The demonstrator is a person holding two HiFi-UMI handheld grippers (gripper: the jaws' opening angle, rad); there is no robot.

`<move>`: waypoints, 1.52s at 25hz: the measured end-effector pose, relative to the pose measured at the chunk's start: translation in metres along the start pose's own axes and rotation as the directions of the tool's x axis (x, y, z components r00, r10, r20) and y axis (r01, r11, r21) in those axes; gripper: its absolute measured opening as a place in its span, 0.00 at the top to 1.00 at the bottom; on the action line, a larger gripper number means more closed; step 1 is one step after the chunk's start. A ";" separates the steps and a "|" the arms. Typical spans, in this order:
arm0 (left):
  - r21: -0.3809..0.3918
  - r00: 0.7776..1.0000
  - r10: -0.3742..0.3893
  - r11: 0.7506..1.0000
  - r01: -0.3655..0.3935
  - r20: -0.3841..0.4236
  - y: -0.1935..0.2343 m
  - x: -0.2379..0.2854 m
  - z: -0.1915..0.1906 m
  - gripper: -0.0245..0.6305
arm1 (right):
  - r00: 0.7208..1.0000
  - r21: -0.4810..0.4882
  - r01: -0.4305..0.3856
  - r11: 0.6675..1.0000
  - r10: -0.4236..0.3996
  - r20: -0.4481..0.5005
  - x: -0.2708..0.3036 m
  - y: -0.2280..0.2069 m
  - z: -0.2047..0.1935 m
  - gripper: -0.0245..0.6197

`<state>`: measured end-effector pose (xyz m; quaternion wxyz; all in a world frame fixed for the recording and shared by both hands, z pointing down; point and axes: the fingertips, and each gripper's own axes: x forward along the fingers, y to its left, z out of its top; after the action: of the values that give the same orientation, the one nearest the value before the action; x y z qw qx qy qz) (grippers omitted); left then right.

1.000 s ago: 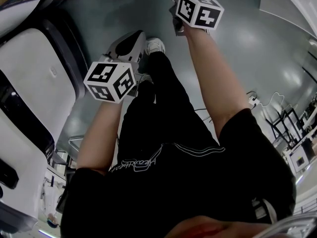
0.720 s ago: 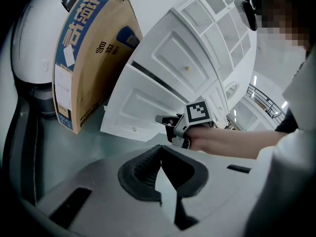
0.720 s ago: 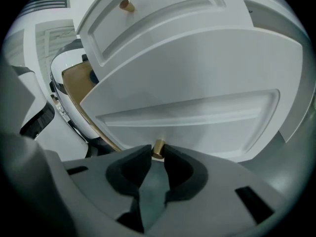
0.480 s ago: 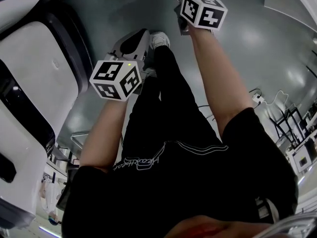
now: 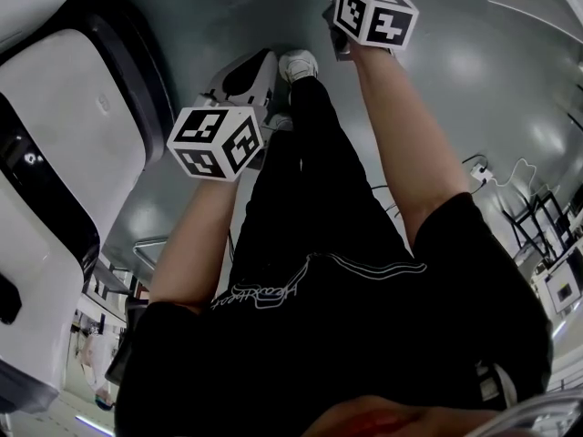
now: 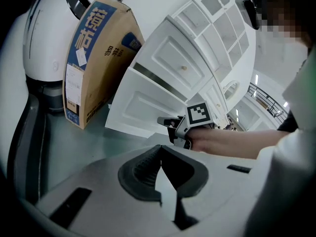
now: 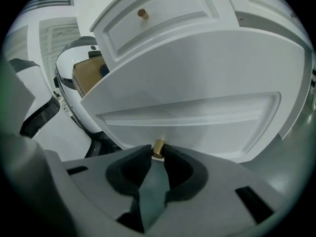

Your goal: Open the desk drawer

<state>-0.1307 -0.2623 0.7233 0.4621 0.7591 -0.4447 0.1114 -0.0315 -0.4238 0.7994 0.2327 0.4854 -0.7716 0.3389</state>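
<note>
Pinching the knob point(image 7: 158, 146) of the drawer point(image 7: 197, 112) with just the tips of the right gripper point(image 7: 157, 152), left gripper point(image 6: 160, 154) closed empty; may slip off under a skewed pull.

Right gripper point(image 7: 158, 156): in the head view its jaws run off the top edge. Knob point(image 7: 158, 147): near end hidden between the jaw tips. Cardboard box point(image 7: 88, 75), beyond and left of the jaws: largely hidden behind the drawer front point(image 7: 197, 117).
</note>
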 end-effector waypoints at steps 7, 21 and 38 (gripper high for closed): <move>0.000 1.000 -0.002 1.000 0.002 -0.013 -0.007 -0.003 -0.018 0.96 | 1.000 0.001 0.012 1.000 -0.012 -0.008 -0.012 -0.007 -0.021 0.83; -0.027 0.999 0.021 0.999 -0.020 0.028 0.002 -0.030 -0.021 0.96 | 0.998 -0.054 0.041 0.998 -0.044 -0.054 -0.030 0.006 -0.053 0.83; -0.005 0.997 0.079 0.997 -0.079 -0.002 0.003 -0.039 -0.060 0.96 | 0.999 -0.054 0.003 0.999 -0.006 -0.054 -0.055 0.013 -0.084 0.83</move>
<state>-0.1411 -0.1927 0.7353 0.4598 0.7398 -0.4740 0.1292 -0.0172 -0.3248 0.8134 0.2671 0.4712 -0.7728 0.3306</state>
